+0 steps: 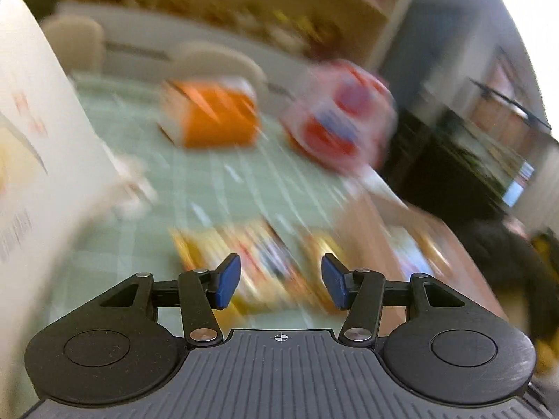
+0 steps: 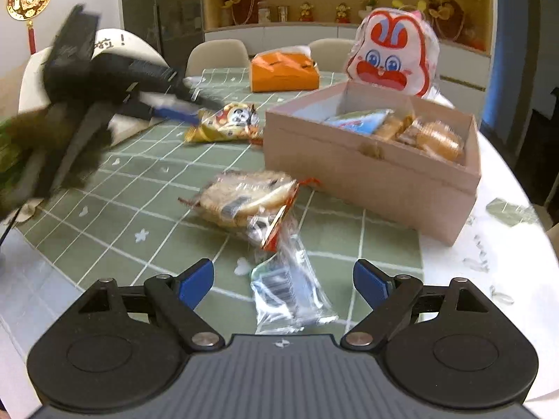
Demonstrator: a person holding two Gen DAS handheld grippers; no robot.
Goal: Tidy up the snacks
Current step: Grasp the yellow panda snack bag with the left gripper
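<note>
The right gripper (image 2: 283, 281) hangs wide open and empty over a clear packet (image 2: 290, 296) on the counter (image 2: 104, 209), beside a cracker pack (image 2: 244, 202) and near the box (image 2: 367, 171). The left gripper (image 1: 281, 281), also open and empty, hovers over the yellow bag (image 2: 225, 122). Slick film could slip from the pads, or both packs be caught together.

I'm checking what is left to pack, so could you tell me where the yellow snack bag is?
In the right wrist view, the yellow bag lies on the green cloth, left of the box, beside the left tongs.
</note>
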